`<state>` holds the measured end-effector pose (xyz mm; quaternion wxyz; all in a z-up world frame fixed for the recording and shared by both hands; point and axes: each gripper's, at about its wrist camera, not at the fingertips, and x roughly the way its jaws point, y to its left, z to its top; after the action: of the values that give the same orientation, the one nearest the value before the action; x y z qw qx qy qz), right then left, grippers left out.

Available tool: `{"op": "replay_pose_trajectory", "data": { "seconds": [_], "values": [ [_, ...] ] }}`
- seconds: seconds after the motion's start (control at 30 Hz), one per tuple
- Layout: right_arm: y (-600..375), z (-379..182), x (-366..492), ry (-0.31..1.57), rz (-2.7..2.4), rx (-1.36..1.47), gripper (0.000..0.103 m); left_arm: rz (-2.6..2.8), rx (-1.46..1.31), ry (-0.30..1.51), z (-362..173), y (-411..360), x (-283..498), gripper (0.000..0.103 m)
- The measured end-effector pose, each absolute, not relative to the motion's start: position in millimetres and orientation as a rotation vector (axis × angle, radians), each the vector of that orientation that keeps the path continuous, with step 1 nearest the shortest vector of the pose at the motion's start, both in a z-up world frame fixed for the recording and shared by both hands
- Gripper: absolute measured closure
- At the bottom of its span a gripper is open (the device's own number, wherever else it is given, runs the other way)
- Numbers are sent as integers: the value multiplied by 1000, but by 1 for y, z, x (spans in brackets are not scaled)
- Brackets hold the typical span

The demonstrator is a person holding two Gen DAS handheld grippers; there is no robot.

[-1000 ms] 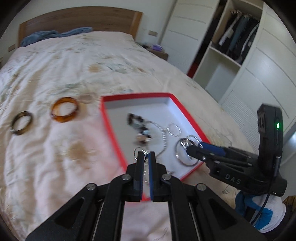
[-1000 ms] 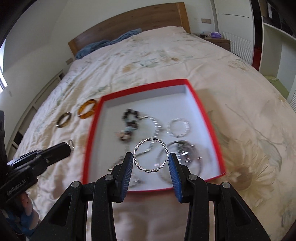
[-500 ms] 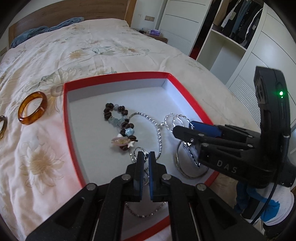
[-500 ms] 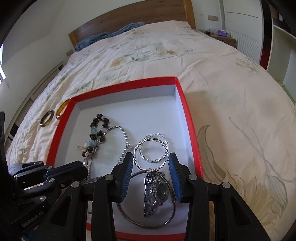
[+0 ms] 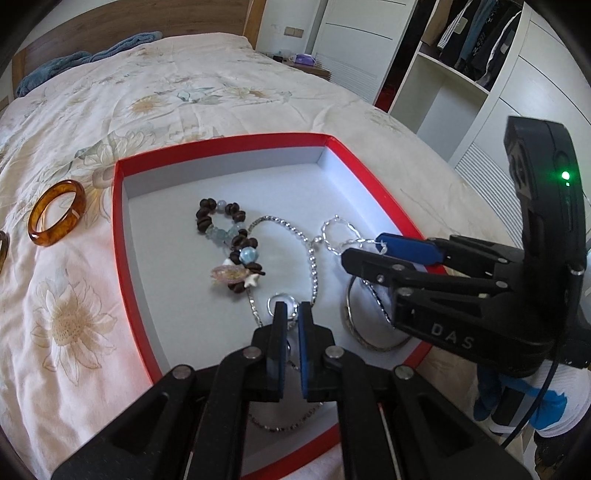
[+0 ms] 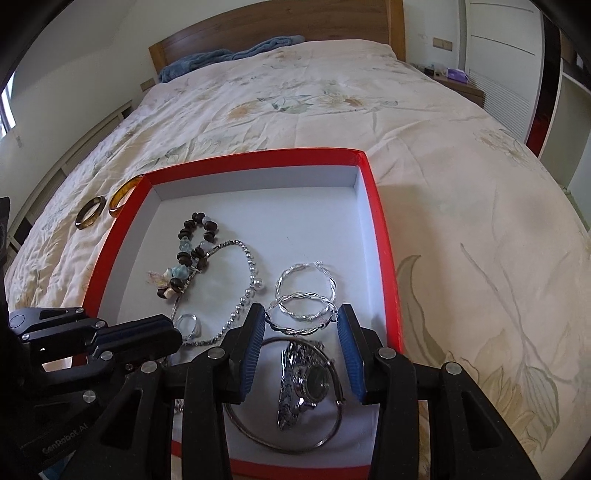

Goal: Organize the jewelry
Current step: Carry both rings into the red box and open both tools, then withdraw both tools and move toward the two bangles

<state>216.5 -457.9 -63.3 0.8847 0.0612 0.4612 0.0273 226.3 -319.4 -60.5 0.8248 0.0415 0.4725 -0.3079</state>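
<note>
Holding pieces over the red box [image 6: 384,236] on the bed [image 6: 461,177]: left claw [image 5: 290,314] clenched on a small ring [image 5: 282,301], right claw [image 6: 301,321] grasping a twisted silver hoop [image 6: 303,314]; most jewelry boxed, two bangles [image 5: 57,212] left at 9 o'clock outside.

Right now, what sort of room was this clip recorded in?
Very likely a bedroom. A floral cream bedspread covers a bed with a wooden headboard, and an open white wardrobe with hanging clothes stands beside it. The red-rimmed white jewelry box lies on the bed.
</note>
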Motion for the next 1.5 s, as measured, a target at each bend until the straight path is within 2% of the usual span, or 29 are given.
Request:
{"op": "replay_pose_trajectory", "data": {
  "seconds": [0.2,0.43,0.83,1.0,1.5],
  "values": [
    [-462,-50,198,948,41,144,61,-663,64,1033,-56,-320,221,97],
    [-460,-25,167,920,23,169,58,-628,72,992,-23,-305,197,97],
    [-416,53,78,815,-23,185,43,-485,82,875,45,-239,117,97],
    [-385,82,31,756,-48,171,26,-434,74,843,63,-203,79,97],
    [-293,124,-60,667,-27,42,23,-294,27,747,107,-117,-13,97]
  ]
}}
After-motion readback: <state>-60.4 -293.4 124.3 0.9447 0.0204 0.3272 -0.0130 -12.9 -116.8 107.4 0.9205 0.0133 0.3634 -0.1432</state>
